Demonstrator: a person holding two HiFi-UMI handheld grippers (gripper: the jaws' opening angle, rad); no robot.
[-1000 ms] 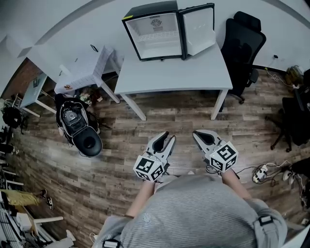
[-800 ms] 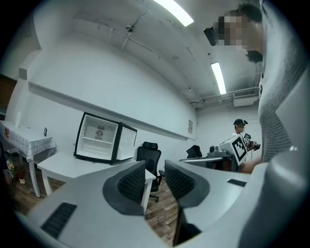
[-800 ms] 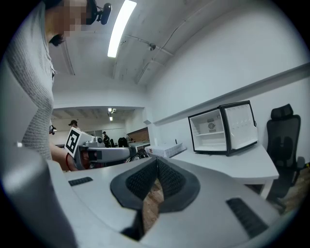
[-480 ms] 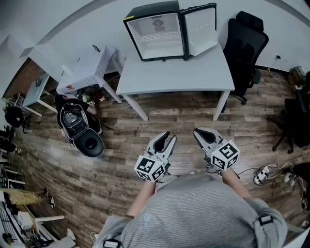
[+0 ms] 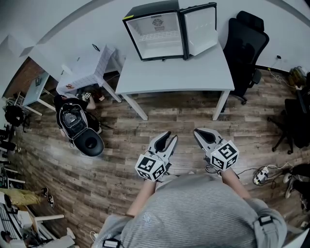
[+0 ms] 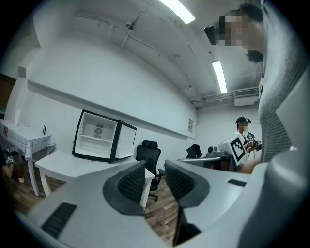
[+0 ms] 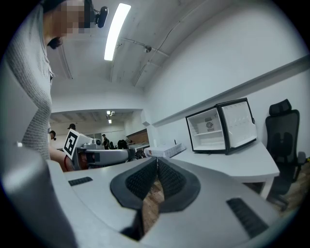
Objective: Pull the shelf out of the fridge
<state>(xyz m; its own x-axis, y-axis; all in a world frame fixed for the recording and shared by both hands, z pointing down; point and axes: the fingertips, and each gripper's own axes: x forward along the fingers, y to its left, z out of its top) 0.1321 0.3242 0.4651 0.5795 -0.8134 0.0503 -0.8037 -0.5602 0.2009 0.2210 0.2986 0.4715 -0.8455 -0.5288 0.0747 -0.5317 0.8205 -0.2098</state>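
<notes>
Fingers (image 6: 131, 180) of our left gripper (image 5: 168, 137) stand apart, empty; our right gripper (image 5: 198, 132) is closed on nothing. Hardly anything has moved: the shelf (image 5: 156, 34) sits inside the fridge (image 5: 145, 12), well apart from us, so our reach hasn't begun.

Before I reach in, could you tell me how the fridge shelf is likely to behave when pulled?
The shelf looks thin and flat, so probably light and stiff. The small fridge just sits on the table, so it might slide forward if the shelf sticks.
</notes>
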